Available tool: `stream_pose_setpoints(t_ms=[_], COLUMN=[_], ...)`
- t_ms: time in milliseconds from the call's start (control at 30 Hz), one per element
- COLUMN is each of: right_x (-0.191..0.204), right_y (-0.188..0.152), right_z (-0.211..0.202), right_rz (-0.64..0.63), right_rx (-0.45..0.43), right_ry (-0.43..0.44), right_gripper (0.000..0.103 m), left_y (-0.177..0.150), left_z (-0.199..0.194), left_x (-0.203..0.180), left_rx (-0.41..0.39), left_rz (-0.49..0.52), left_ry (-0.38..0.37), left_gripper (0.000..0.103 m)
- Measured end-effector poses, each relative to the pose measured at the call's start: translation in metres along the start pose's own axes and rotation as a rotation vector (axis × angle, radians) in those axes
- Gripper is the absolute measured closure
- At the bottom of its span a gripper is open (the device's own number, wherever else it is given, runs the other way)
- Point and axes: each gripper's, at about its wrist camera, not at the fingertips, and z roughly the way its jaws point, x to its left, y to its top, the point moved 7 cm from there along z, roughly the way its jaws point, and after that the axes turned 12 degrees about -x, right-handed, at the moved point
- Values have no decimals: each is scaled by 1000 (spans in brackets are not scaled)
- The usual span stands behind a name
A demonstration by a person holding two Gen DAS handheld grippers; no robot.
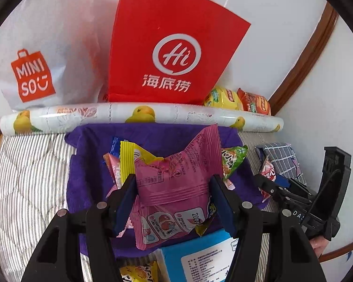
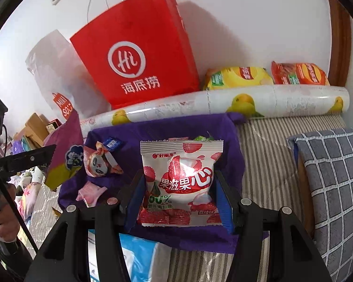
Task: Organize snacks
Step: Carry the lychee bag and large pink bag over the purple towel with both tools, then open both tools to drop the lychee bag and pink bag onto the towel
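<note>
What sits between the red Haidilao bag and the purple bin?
A rolled sheet printed with yellow fruit lies across that stretch, in front of the red bag and along the back rim of the purple bin. Both wrist views show it.

"MINISO" marks the white bag (image 1: 35,54); "Hi 海底捞" the red bag (image 1: 174,47); "果滋果心" the lychee packet (image 2: 181,183).
</note>
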Motion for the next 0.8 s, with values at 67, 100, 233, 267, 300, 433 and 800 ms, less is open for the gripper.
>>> stream_pose_setpoints(t_ms=[67, 100, 233, 267, 300, 433, 800], right_x=[-5, -6, -4, -3, -3, -8, -10], right_y=[-6, -8, -12, -13, -14, -18, -27], right_z=[3, 4, 8, 9, 11, 20, 34], right_rz=[17, 24, 14, 8, 1, 1, -28], right_rx=[16, 20, 27, 29, 30, 45, 82], right_ry=[-9, -8, -7, -11, -15, -41, -80], right_gripper=[47, 47, 47, 47, 47, 47, 47], left_y=[-4, -5, -8, -8, -8, -7, -10], left_z=[2, 3, 3, 2, 2, 2, 15], left_x=[3, 4, 9, 11, 12, 18, 24], left_rx=[11, 13, 18, 17, 16, 10, 24], left_rz=[-5, -4, -12, -12, -13, -16, -27], left_ry=[1, 3, 6, 7, 10, 32, 60], left_gripper=[42, 42, 42, 42, 42, 42, 42])
